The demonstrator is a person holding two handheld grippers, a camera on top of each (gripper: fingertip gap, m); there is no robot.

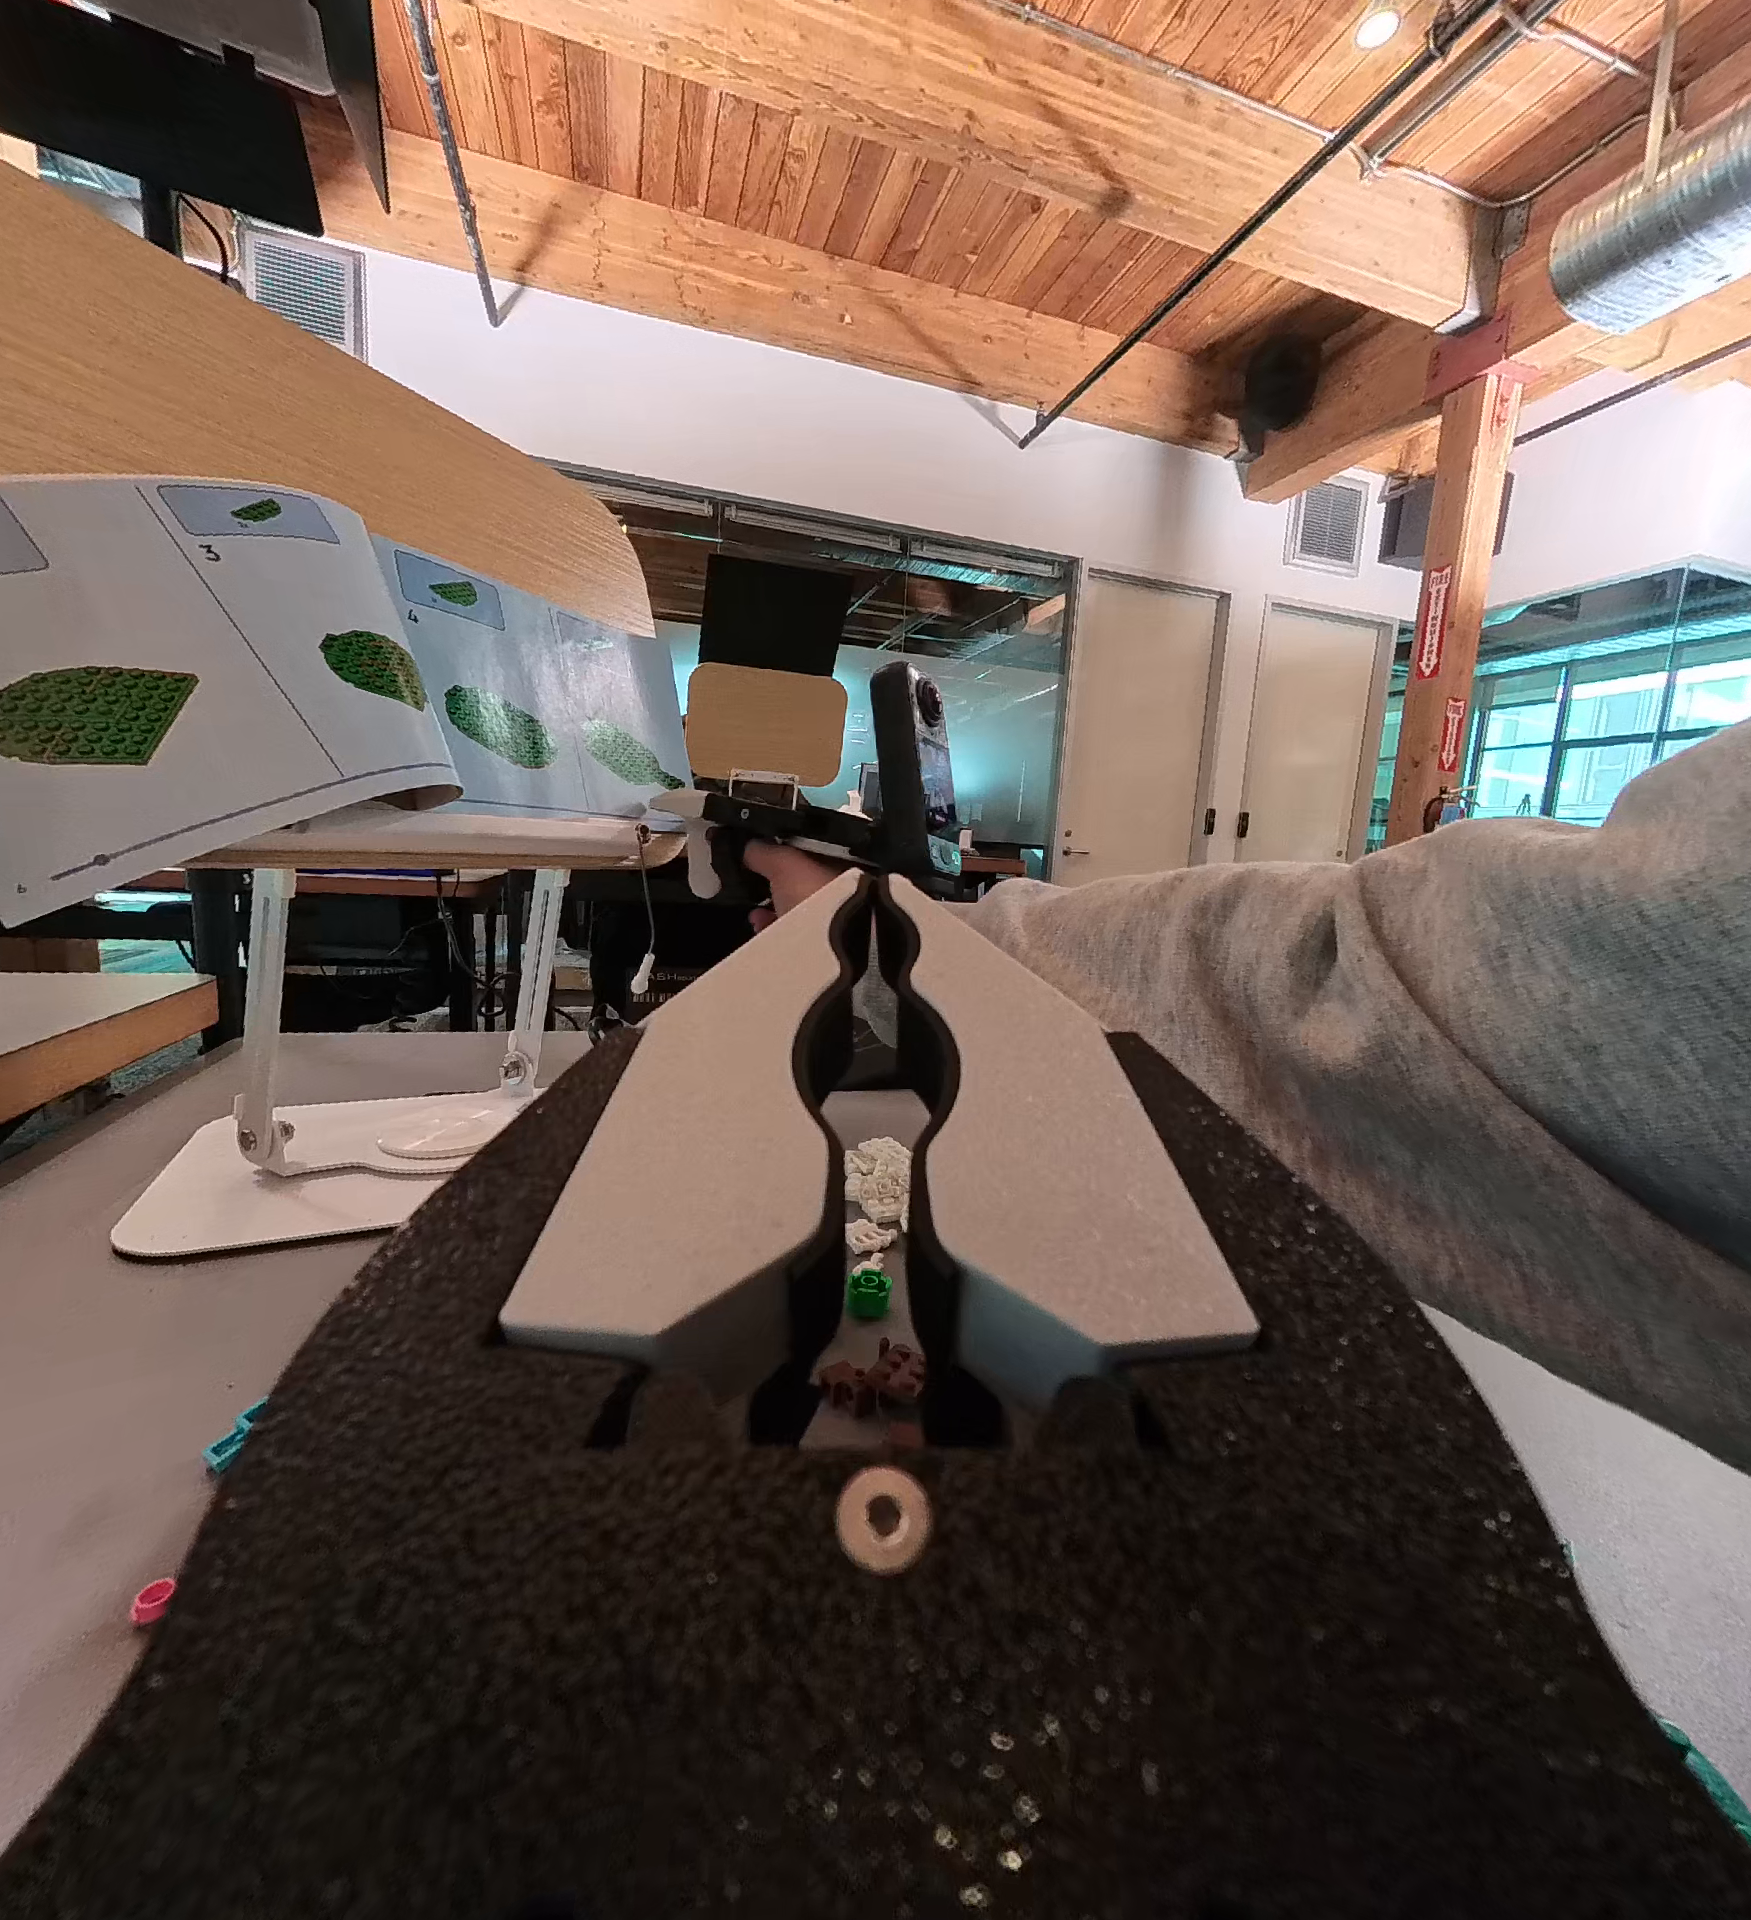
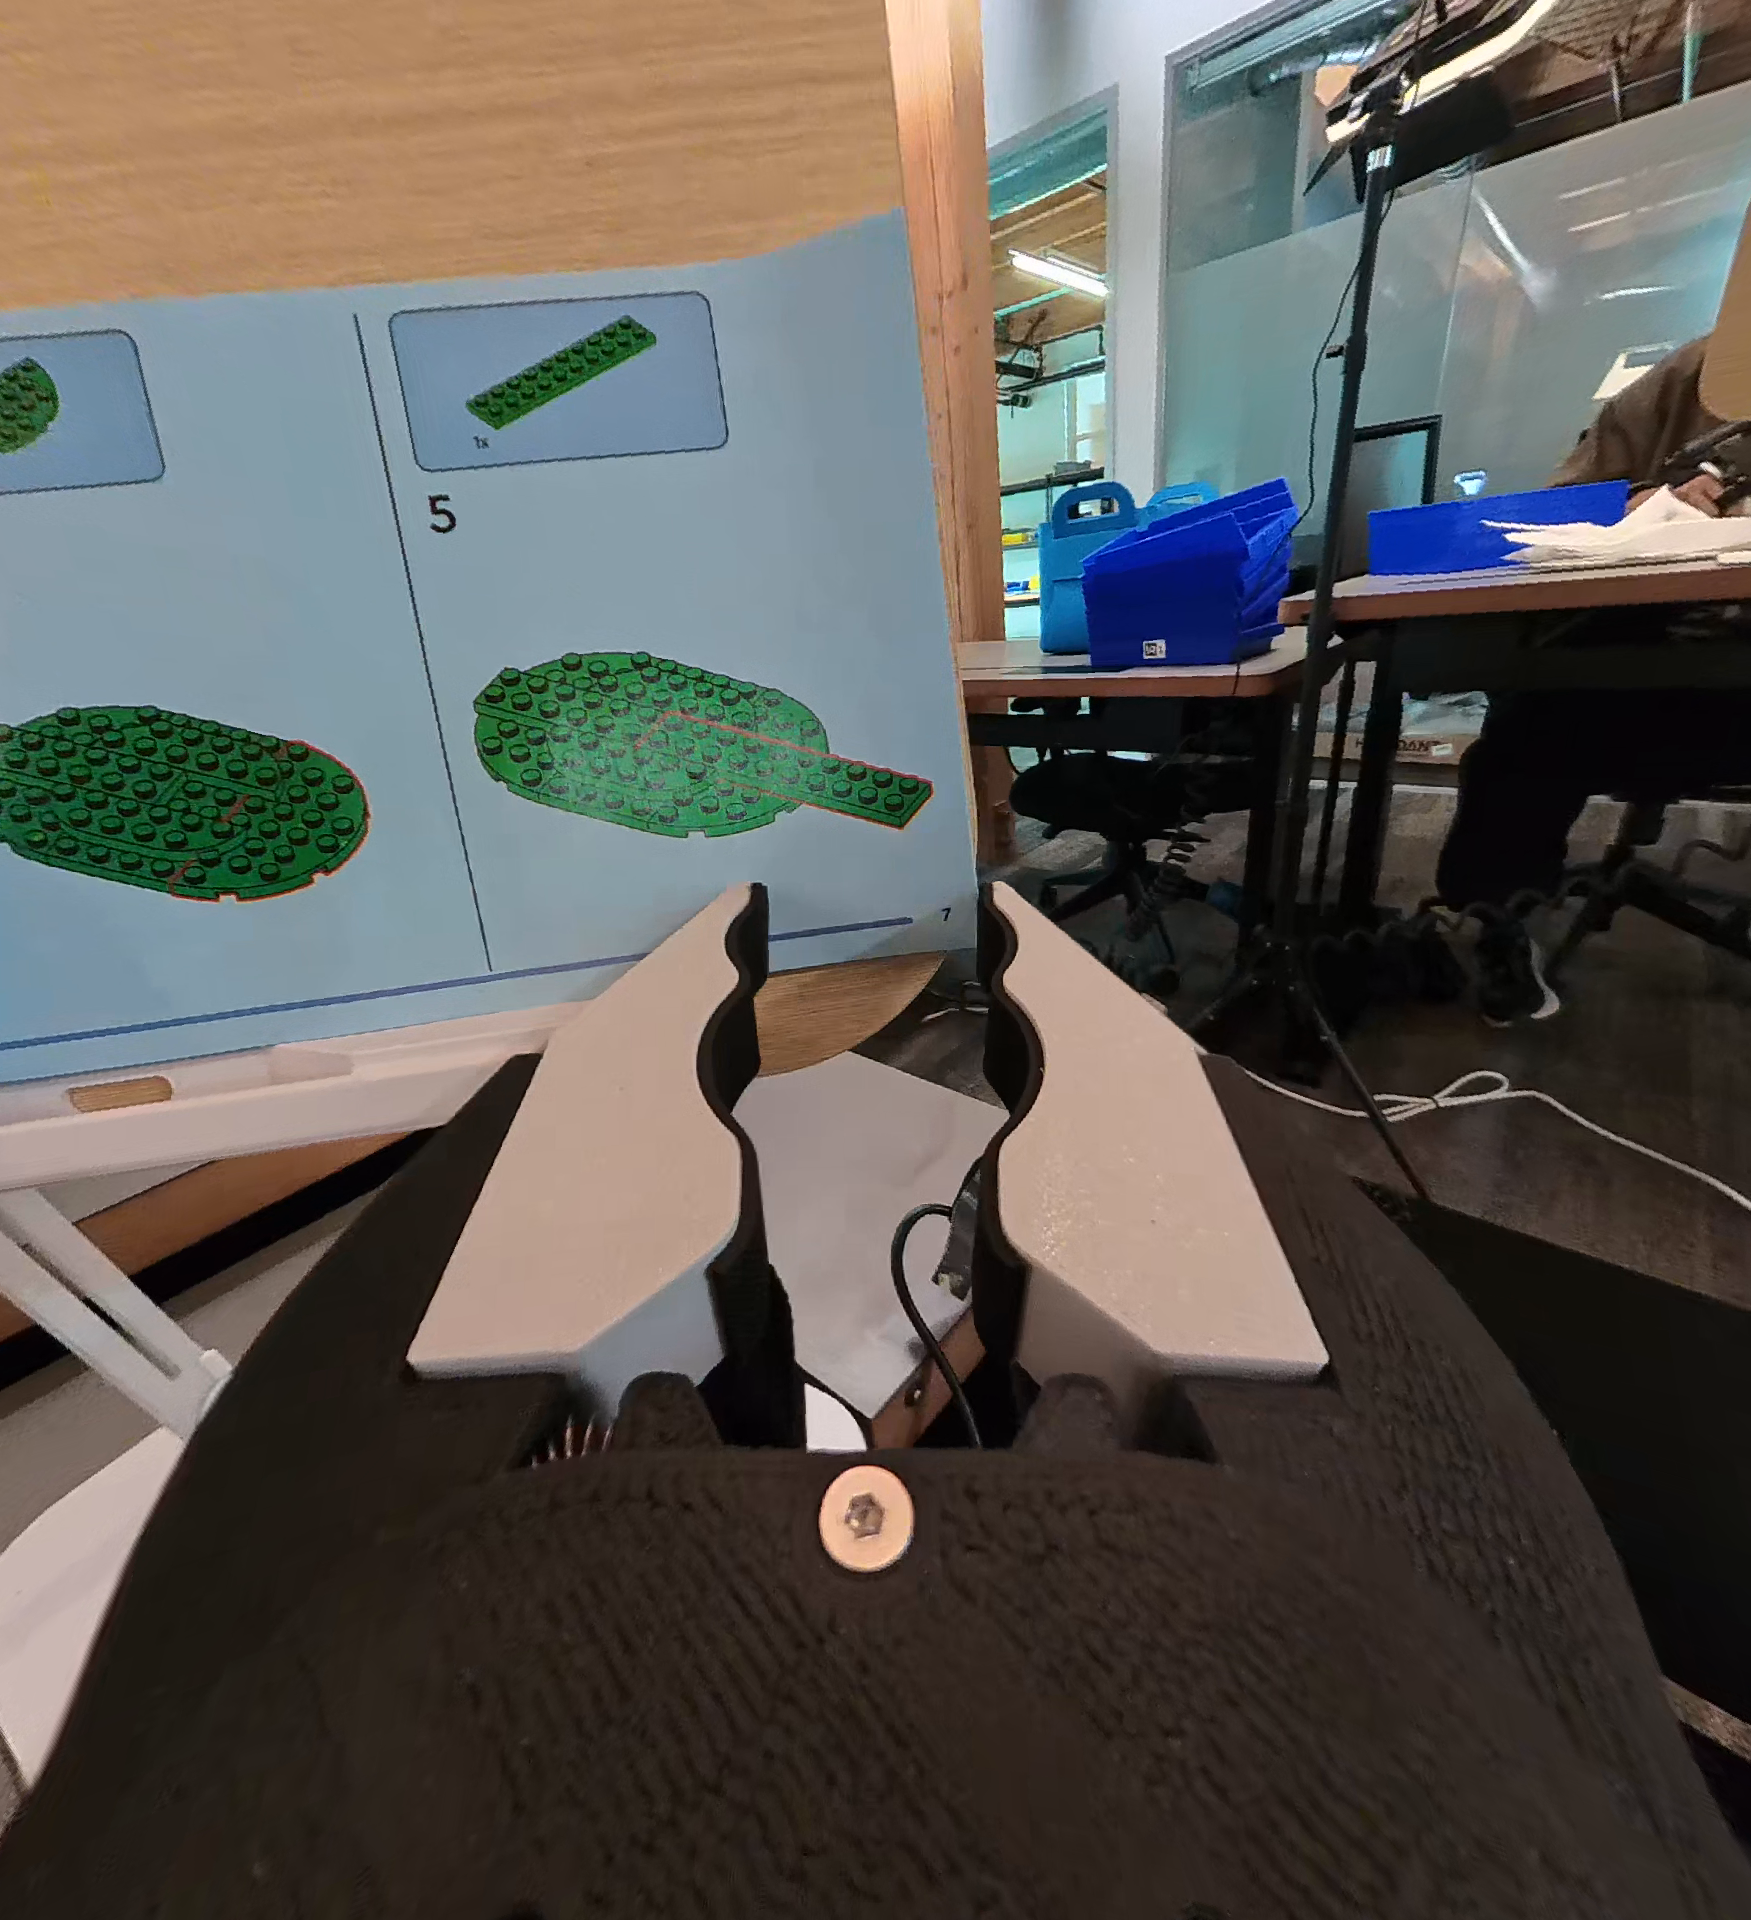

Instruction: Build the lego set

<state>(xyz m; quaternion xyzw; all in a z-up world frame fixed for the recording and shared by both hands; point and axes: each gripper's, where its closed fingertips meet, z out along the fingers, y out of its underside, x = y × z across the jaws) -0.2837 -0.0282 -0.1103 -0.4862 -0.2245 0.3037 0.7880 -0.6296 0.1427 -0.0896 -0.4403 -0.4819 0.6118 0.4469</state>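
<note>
My left gripper (image 1: 873,883) has its two pale, matte fingers pressed tip to tip with nothing between them; their black wavy inner pads leave only scalloped gaps lower down. Through those gaps I see the grey tabletop (image 1: 71,1371) with small plastic bricks lying on it: a cluster of white pieces (image 1: 879,1169), a round green stud (image 1: 867,1297) and some dark brown pieces (image 1: 876,1377). The body under the fingers is rough, grainy black plastic with a silver washer. Just beyond the tips, a grey fleece sleeve (image 1: 1370,1039) stretches across, and a hand (image 1: 798,885) grips the handle of the other device.

My right gripper (image 2: 871,914) stands partly open, its fingers apart and bare. The left fingertip (image 2: 736,914) is in front of the lower right corner of the pale blue instruction booklet (image 2: 642,571), the other just off the page edge; I cannot tell whether either touches it. The glossy page shows green studded plates and rests on a white stand (image 2: 71,1132) with a light wood-grain backboard (image 2: 383,114). Below the fingers a thin black cable (image 2: 912,1278) curls over the table corner. Farther off are stacked blue bins (image 2: 1183,582) and a black tripod (image 2: 1307,779).
</note>
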